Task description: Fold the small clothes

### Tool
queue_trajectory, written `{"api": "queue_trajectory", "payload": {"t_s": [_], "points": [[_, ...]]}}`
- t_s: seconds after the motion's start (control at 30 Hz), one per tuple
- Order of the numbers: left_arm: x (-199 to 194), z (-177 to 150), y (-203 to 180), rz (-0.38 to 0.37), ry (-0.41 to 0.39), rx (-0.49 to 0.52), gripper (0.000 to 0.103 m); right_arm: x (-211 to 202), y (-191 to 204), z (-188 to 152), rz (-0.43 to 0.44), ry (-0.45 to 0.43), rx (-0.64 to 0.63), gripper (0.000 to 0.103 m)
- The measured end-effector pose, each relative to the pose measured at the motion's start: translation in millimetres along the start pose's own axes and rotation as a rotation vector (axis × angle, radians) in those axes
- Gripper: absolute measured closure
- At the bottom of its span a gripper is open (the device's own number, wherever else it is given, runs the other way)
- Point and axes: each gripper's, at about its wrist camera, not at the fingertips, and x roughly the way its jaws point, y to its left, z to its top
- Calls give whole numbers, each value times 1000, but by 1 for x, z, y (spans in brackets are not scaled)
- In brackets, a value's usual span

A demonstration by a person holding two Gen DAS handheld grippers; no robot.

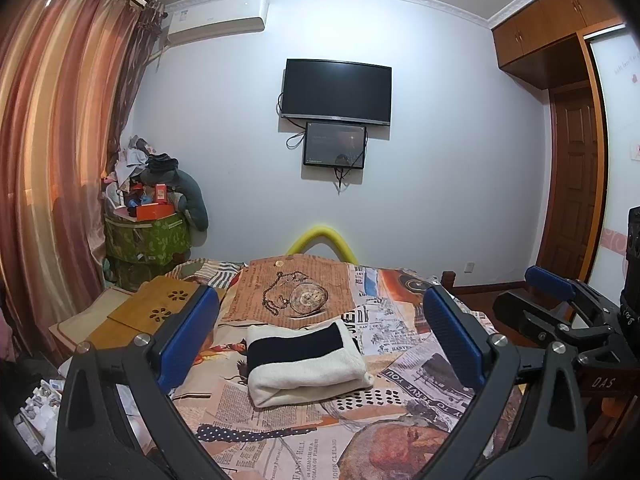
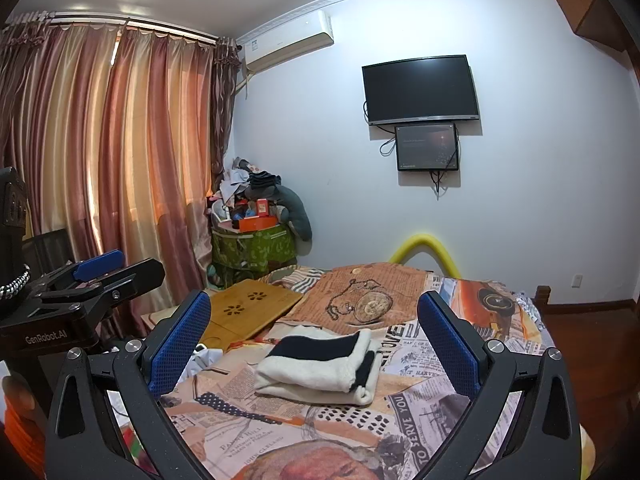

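Observation:
A small cream garment with a dark navy band (image 1: 304,362) lies folded into a compact stack on the bed; it also shows in the right wrist view (image 2: 320,368). My left gripper (image 1: 320,340) is open and empty, held above the bed with the garment between its blue pads (image 1: 188,340). My right gripper (image 2: 316,344) is open and empty, also facing the garment from a little way off. Each gripper shows at the edge of the other's view: the right one (image 1: 560,308) and the left one (image 2: 100,272).
The bed wears a newspaper-print cover (image 1: 400,420). A bamboo lap tray (image 1: 160,304) lies at the bed's left edge. A green basket piled with clutter (image 1: 148,232) stands by the curtains (image 1: 48,160). A yellow foam tube (image 1: 320,240) arches at the footboard. A wooden door (image 1: 572,184) is right.

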Motion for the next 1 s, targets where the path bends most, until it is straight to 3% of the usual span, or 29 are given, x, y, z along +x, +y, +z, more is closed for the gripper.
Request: {"api": "queue_trajectory", "payload": {"t_s": [1.0], "points": [[4, 0, 2, -39, 30, -2, 0, 0, 2, 3, -12, 16, 4, 0]]}}
